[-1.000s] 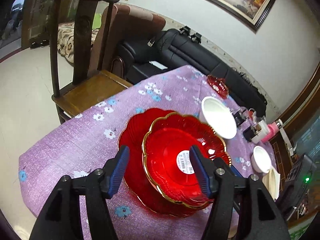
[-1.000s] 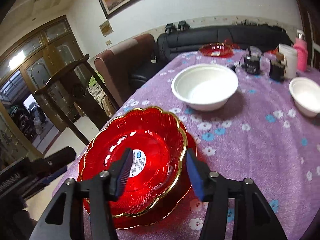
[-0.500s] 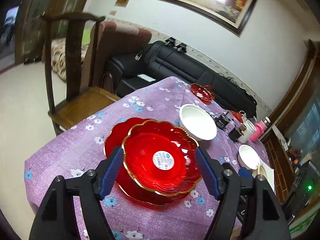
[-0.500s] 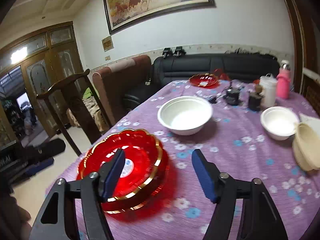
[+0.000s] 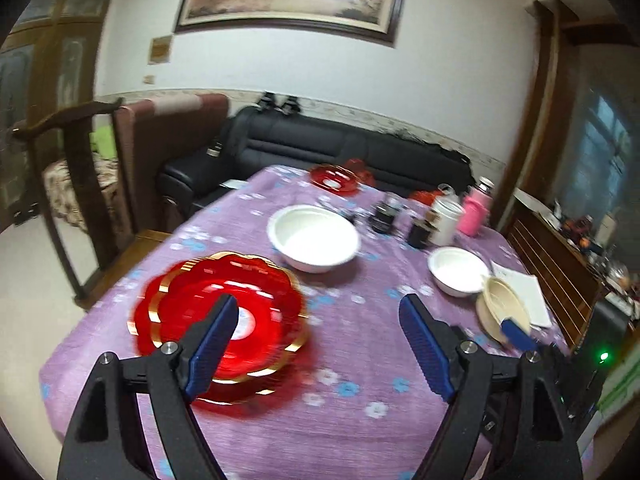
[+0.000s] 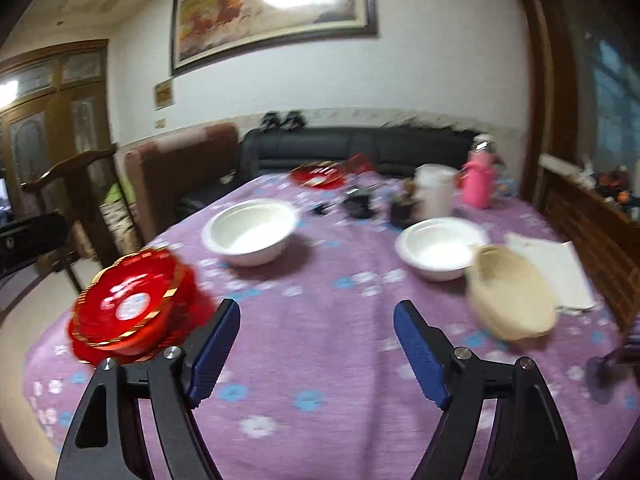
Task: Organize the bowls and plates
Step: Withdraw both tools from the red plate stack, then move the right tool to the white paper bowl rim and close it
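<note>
Stacked red gold-rimmed plates (image 5: 224, 312) sit at the near left of the purple table; they also show in the right wrist view (image 6: 128, 304). A large white bowl (image 5: 314, 238) (image 6: 250, 230), a small white bowl (image 5: 458, 270) (image 6: 438, 246) and a beige bowl (image 5: 504, 308) (image 6: 510, 292) stand further right. Another red plate (image 5: 336, 178) (image 6: 318, 174) lies at the far end. My left gripper (image 5: 318, 344) is open and empty above the table, right of the stack. My right gripper (image 6: 316, 348) is open and empty above the table's middle.
Jars, a white cup (image 6: 434, 188) and a pink bottle (image 6: 478, 184) stand at the far right. White paper (image 6: 554, 268) lies beside the beige bowl. A wooden chair (image 5: 80, 184) and a black sofa (image 5: 320, 152) stand beyond the table.
Both grippers have pulled up and back from the red plate stack and swung right; both jaws have widened. The plates stay stacked on the table.
</note>
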Demonstrator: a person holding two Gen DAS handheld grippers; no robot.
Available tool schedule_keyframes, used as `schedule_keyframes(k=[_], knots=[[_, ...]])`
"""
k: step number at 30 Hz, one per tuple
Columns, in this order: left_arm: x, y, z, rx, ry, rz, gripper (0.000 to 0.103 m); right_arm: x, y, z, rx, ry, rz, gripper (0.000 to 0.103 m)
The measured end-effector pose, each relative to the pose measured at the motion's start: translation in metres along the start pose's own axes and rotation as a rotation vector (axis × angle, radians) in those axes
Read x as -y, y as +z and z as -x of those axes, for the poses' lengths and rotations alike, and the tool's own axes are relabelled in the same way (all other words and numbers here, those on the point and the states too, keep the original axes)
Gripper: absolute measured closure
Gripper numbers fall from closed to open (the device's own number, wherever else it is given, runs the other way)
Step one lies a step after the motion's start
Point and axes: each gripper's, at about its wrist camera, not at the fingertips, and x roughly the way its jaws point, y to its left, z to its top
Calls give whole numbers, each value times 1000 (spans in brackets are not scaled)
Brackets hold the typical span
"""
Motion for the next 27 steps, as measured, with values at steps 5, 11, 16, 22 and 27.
schedule_keyframes(k=[5, 11, 16, 22, 27], knots=[[37, -12, -10, -38, -56, -77, 21, 43, -1, 3, -17, -46, -46, 19], [58, -22, -22, -93, -70, -122, 21, 93, -11, -7, -65, -71, -153, 20], [66, -28, -31, -128, -64, -144, 21, 130, -22, -17, -108, -104, -218, 20], [69, -41, -51, -199, -94, -138, 21, 160, -29, -24, -152, -128, -296, 20], [67, -46, -58, -220, -103, -138, 21, 174, -28, -33, -164, -190, -341, 20]])
